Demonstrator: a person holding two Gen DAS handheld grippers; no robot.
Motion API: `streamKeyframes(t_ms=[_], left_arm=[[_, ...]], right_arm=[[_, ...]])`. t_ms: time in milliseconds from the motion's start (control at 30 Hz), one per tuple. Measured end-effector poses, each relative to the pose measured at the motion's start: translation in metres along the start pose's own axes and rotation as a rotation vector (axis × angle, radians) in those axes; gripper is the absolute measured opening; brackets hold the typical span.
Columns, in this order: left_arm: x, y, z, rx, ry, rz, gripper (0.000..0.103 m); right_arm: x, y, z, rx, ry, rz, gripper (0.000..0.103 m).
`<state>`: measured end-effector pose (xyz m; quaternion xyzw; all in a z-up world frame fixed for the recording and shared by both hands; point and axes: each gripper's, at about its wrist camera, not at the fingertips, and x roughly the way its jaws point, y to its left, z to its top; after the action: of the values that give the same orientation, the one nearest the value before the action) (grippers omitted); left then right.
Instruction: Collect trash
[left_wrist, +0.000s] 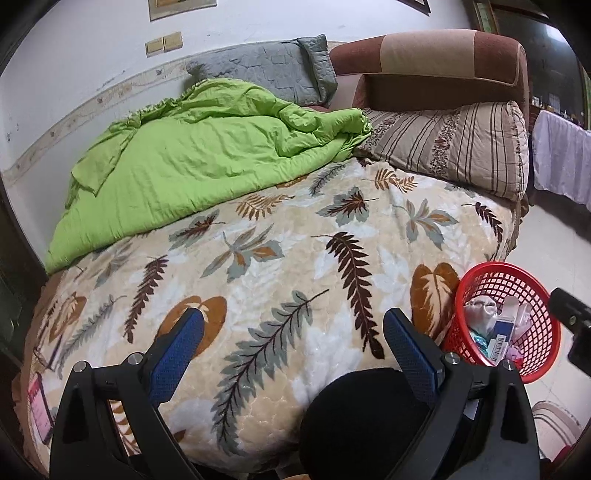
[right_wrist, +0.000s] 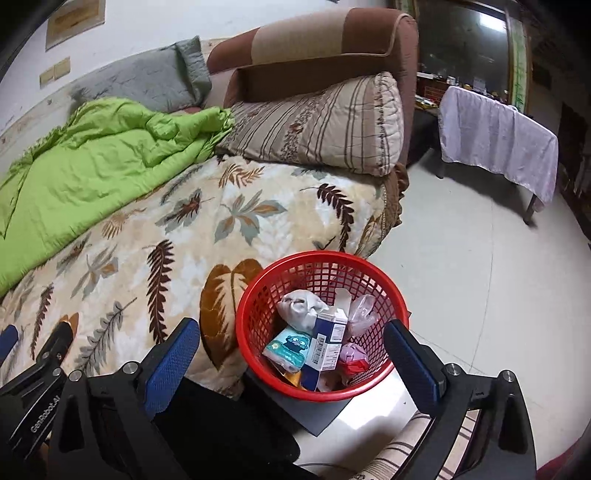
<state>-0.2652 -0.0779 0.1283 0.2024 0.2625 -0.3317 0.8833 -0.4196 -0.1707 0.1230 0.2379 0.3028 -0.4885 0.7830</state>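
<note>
A red mesh basket (right_wrist: 258, 295) stands on the floor against the bed's near corner; it also shows in the left wrist view (left_wrist: 513, 280). It holds several pieces of trash: a crumpled grey wad (right_wrist: 301, 310), a blue and white carton (right_wrist: 327, 343), a teal cartoon packet (right_wrist: 286, 349) and pink wrappers (right_wrist: 352, 356). My right gripper (right_wrist: 291, 360) is open and empty, held just above the basket's near side. My left gripper (left_wrist: 293, 339) is open and empty above the leaf-patterned blanket (left_wrist: 280, 258).
A green quilt (left_wrist: 192, 155), a striped pillow (left_wrist: 450, 144), a grey pillow (left_wrist: 266, 70) and a brown headboard (left_wrist: 436, 55) lie at the bed's far end. A cloth-covered table (right_wrist: 498, 140) stands across the pale tiled floor (right_wrist: 480, 277). A dark mat (right_wrist: 317, 413) lies under the basket.
</note>
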Motion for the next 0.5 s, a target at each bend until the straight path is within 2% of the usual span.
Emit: streamKeyframes(t_ms=[167,500], left_arm=[[-0.0058,-0.0053,0.001,0.028,-0.02,0.01,0.097],[-0.0031,-0.0001,0.0027,-0.015,0.003,-0.031,0.097]], right_arm=[[-0.0045,-0.0005,0.0021,0.005,-0.024,0.001,0.101],[-0.0025,-0.0079,0.003,0.036,-0.008,-0.002,0.101]])
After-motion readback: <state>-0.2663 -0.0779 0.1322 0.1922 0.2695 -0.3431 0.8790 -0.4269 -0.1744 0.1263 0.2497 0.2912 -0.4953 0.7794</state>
